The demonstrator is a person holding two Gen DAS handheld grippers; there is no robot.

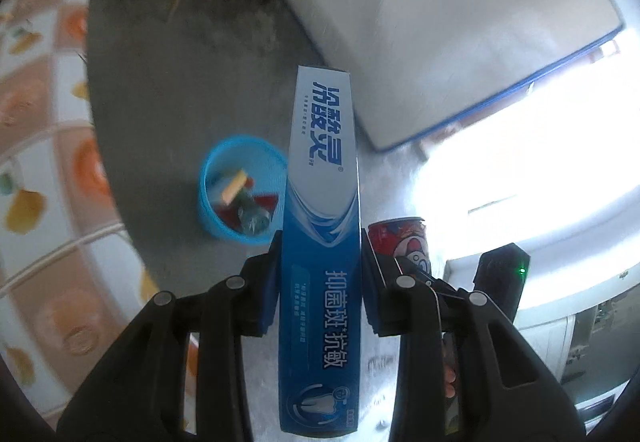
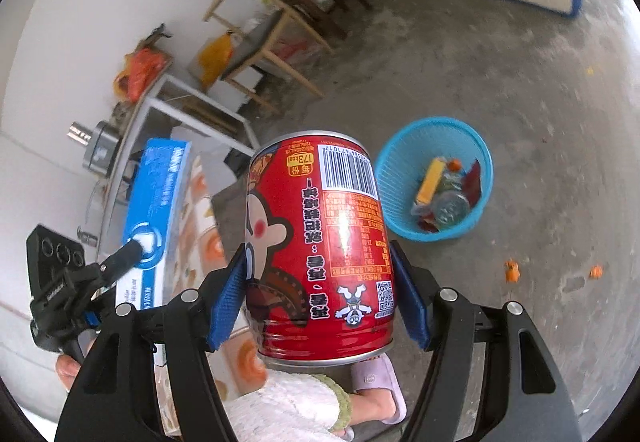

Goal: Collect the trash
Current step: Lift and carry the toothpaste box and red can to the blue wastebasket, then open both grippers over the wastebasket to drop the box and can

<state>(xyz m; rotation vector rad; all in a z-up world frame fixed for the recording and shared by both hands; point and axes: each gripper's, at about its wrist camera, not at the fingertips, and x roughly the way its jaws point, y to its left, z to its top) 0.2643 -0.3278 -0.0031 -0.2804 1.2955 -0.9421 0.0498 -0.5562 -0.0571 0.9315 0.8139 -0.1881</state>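
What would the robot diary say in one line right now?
left hand-held gripper: shut on toothpaste box | right hand-held gripper: shut on red can | blue basket: on floor, holds trash

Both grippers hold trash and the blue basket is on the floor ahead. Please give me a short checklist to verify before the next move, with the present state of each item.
1. Left gripper clamps the toothpaste box: ok.
2. Right gripper clamps the red can: ok.
3. Blue basket upright, mouth open: ok.
4. Room left in the basket above the trash inside: ok.
5. Either item directly above the basket: not ok, it lies ahead on the floor.
6. Orange scraps on the floor collected: not ok.
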